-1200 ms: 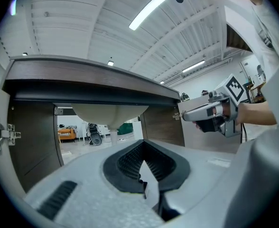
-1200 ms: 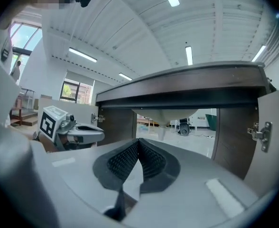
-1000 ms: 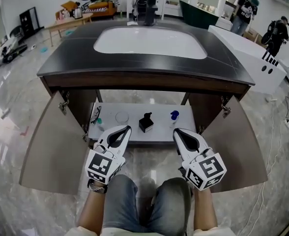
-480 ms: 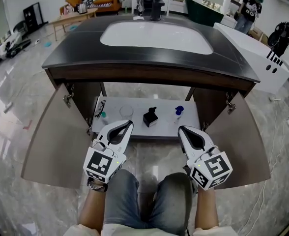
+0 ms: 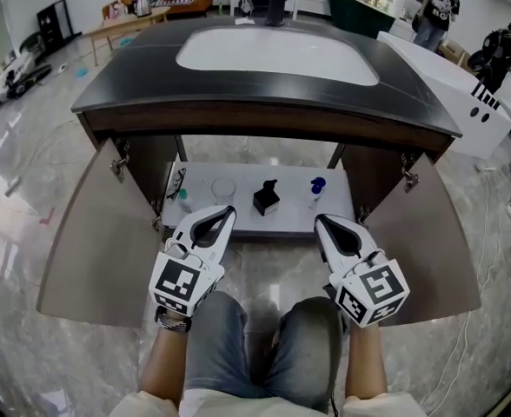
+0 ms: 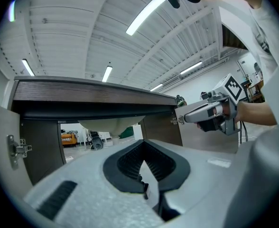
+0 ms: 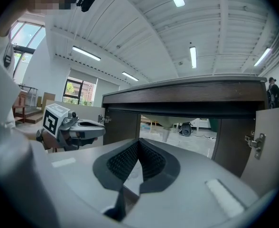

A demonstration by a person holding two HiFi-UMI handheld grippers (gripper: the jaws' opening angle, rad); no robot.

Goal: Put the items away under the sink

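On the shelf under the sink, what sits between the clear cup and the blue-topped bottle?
A black container stands between the clear cup and the blue-topped bottle, apart from both. The head view shows it.

Three cameras, all turned on the open cabinet under the sink

The head view looks steeply down from above the person's knees, close over both tools, taking in the bench (image 5: 134, 85) top, the cabinet shelf (image 5: 238, 220) and both open doors. The left gripper view rides low on the left hand-held gripper (image 5: 229, 208), looking along its jaws and up at the bench's front edge, with the right hand-held gripper (image 5: 318, 219) at its right side. The right gripper view mirrors this, with the left tool at its left side. All three views share the bench's front edge and the cabinet opening.
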